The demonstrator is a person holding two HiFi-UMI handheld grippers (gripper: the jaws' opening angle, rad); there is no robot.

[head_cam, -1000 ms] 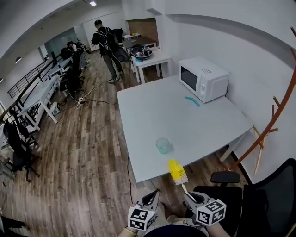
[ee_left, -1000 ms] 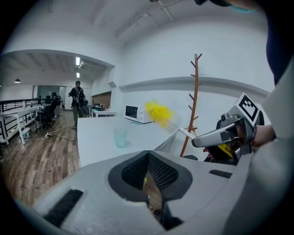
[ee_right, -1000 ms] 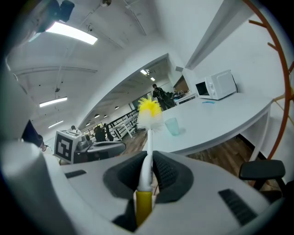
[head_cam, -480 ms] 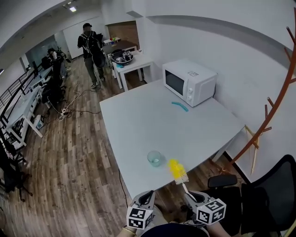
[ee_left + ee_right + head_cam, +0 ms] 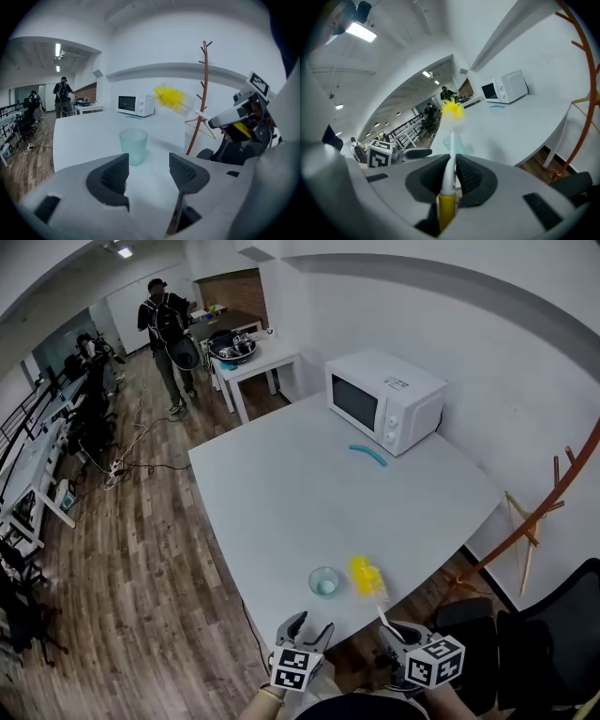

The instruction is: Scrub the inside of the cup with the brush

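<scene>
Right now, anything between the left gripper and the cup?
Nothing visible. The left gripper has just been opening its fingers, with nothing between them, and only bare table lies between it and the cup. The brush, held in the right gripper, sits off to the right.

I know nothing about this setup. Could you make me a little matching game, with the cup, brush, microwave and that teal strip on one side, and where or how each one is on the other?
Things:
1. cup
2. brush
3. microwave
4. teal strip

Places or states:
A. clamped in the right gripper
B. lying flat on the table, in its far half
C. standing upright near the table's near edge
D. white box at the table's far side

Pairs: 1-C, 2-A, 3-D, 4-B
</scene>
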